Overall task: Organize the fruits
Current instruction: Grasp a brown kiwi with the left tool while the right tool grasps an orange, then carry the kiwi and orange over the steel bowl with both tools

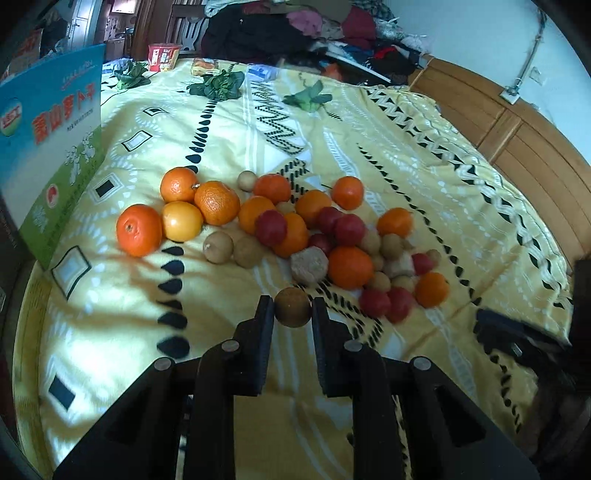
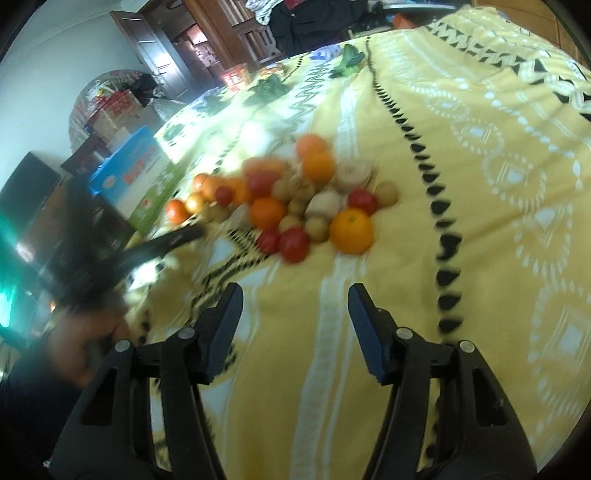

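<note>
A mixed heap of fruit lies on the yellow patterned bedspread (image 1: 369,147): oranges (image 1: 217,202), red tomato-like fruits (image 1: 271,228) and small brown round fruits (image 1: 218,246). My left gripper (image 1: 292,306) is shut on one small brown fruit (image 1: 291,314) just in front of the heap, its pads pressing both sides. In the right wrist view the heap (image 2: 295,199) is blurred, with a large orange (image 2: 351,230) nearest. My right gripper (image 2: 295,291) stands open short of it, with only bedspread between its fingers. The left gripper (image 2: 177,238) shows there as a dark blur at the heap's left.
A blue and green carton (image 1: 55,147) stands at the left of the fruit. Leafy greens (image 1: 218,85) and a red cup (image 1: 162,57) lie at the far end of the bed, below a pile of clothes (image 1: 314,29). A wooden bed frame (image 1: 517,129) runs along the right.
</note>
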### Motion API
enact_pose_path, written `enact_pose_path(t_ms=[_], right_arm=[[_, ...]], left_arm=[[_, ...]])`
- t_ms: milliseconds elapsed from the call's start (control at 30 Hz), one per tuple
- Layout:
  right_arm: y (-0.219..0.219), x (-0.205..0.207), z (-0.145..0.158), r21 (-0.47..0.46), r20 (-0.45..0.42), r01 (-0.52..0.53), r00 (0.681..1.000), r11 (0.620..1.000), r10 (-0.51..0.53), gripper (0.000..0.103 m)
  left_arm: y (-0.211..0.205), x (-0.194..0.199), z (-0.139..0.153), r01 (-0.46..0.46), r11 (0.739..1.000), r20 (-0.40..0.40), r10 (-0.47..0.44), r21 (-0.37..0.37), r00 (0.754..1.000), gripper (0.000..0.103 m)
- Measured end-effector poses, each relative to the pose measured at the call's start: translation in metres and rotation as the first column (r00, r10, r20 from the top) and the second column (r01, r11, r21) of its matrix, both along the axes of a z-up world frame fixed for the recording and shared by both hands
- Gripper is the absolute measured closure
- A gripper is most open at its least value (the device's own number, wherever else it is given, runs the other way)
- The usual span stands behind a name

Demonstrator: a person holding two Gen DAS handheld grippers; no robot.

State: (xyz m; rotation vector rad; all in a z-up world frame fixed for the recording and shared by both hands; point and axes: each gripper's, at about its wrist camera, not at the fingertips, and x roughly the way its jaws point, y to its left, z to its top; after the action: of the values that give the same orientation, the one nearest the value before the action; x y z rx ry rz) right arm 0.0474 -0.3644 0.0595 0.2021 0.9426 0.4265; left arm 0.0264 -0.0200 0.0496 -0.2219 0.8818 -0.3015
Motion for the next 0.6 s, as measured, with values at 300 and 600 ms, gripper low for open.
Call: enact_pose_path(t_ms=[300,600], right_arm=[[0.016,0.054,-0.03,-0.153,-0.002,0.004,1.0,0.988,-0.004,0.043],[0.016,0.037,-0.014,-0.137,0.052,-0.002,0.999,0.991,0.01,0.065]], left_arm=[[-0.001,-0.018,0.019,0.016,1.0,0.032,-0.015,-0.02,0.999,0.083],[0.023,-0.039,0.05,-0.035,0.999,0.085,0.034,0.019,0.996,0.083]])
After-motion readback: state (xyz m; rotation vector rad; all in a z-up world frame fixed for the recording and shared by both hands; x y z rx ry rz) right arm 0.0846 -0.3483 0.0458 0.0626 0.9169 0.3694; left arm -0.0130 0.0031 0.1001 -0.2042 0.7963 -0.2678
